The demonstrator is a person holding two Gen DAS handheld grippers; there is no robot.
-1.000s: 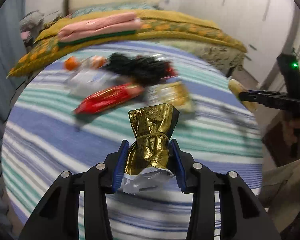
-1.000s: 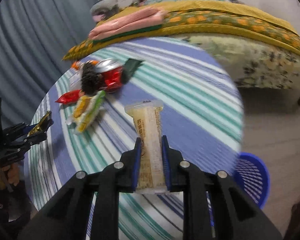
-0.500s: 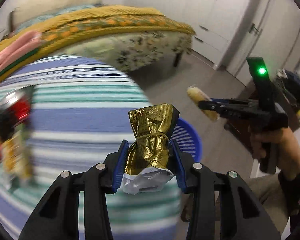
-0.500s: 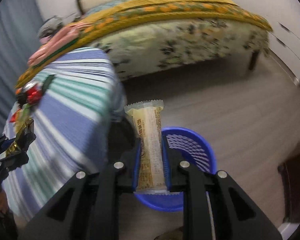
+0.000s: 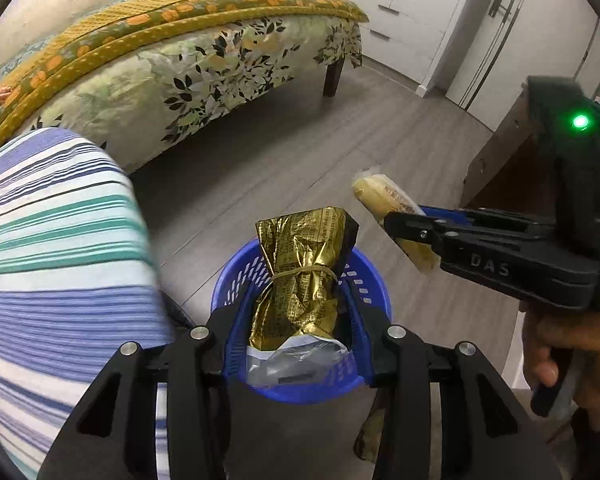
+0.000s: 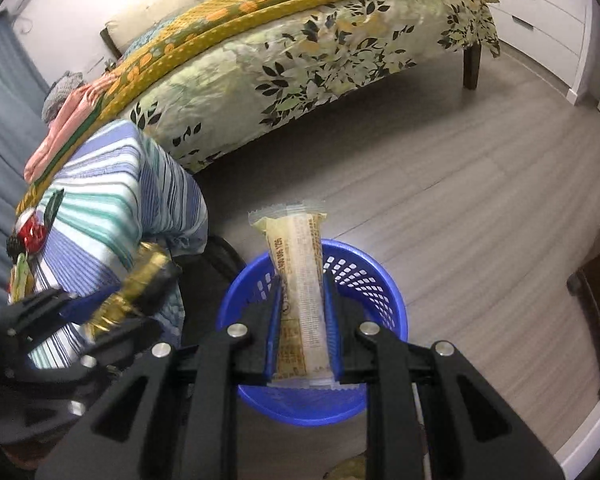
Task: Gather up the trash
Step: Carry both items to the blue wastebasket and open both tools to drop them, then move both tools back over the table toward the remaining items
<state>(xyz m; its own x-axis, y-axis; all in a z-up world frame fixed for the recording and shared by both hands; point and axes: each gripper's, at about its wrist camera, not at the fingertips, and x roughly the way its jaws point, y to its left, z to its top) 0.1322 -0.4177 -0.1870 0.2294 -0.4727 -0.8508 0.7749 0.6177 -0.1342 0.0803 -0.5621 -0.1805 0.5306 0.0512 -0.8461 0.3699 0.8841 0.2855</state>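
A crumpled gold packet with a rubber band around it stands between the blue pads of my left gripper, whose jaws are opening; the packet's lower part still touches both pads. It hangs right over the blue plastic basket on the floor. My right gripper holds a pale yellow wrapped bar upright over the same basket, its jaws starting to open. The left view shows the right gripper and the bar at the right. The left gripper sits at the lower left of the right view.
The striped tablecloth hangs beside the basket, with more wrappers on the table's far side. A bed with a floral sheet stands behind across grey floor. A brown cabinet is at the right. A scrap lies by the basket.
Both grippers have swung from over the striped table to above the blue basket, each carrying its piece of trash. The left pads have parted slightly around the gold packet.
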